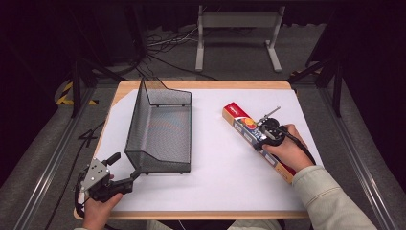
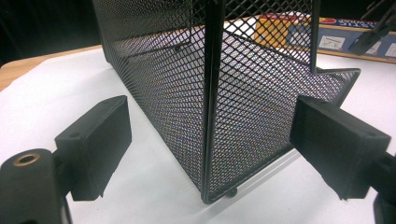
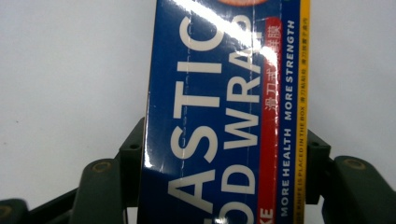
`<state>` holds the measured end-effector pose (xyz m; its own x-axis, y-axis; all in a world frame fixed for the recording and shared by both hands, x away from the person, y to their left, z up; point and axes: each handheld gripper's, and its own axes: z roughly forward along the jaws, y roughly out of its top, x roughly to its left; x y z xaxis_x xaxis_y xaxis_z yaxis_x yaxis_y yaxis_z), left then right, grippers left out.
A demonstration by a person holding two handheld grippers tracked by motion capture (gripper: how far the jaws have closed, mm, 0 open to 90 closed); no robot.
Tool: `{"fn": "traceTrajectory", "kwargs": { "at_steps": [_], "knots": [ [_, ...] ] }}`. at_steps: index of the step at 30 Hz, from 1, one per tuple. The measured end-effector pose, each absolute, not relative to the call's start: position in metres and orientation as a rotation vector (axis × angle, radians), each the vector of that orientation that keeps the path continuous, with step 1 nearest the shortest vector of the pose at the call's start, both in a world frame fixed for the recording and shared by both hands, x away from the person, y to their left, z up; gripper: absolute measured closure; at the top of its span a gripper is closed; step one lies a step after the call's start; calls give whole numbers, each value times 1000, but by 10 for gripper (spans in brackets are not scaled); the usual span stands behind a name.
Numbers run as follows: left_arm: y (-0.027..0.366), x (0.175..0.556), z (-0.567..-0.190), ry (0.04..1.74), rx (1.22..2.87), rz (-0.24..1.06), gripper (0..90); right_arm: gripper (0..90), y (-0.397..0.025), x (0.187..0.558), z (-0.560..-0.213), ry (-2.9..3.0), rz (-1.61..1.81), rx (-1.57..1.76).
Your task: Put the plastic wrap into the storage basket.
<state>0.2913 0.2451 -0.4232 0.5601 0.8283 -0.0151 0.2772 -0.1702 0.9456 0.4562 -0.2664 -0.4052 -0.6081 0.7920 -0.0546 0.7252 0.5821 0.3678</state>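
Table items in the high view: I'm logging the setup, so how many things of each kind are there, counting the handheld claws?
Black mesh basket: 1
Plastic wrap box: 1
Handheld claws: 2, the left claw by the basket's near corner and the right claw on the box
Total: 4

Dark room, grey floor [image 1: 43,158], white-legged stand [image 1: 237,33], floor cables [image 1: 163,45]
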Motion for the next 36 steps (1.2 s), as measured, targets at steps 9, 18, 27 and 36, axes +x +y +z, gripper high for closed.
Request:
{"fn": "traceTrajectory", "kwargs": {
  "at_steps": [9,18,27,36],
  "knots": [
    [245,291,-423,923,1718,642,136,414,-266,455,-402,2581,463,1315],
    [245,291,-423,927,1715,642,136,418,-268,451,-381,2561,483,1328],
    [245,291,-423,926,1719,642,137,418,-266,447,-350,2528,536,1313],
    [245,291,-422,926,1717,644,137,418,-254,441,-313,2504,601,1282]
  ]
}}
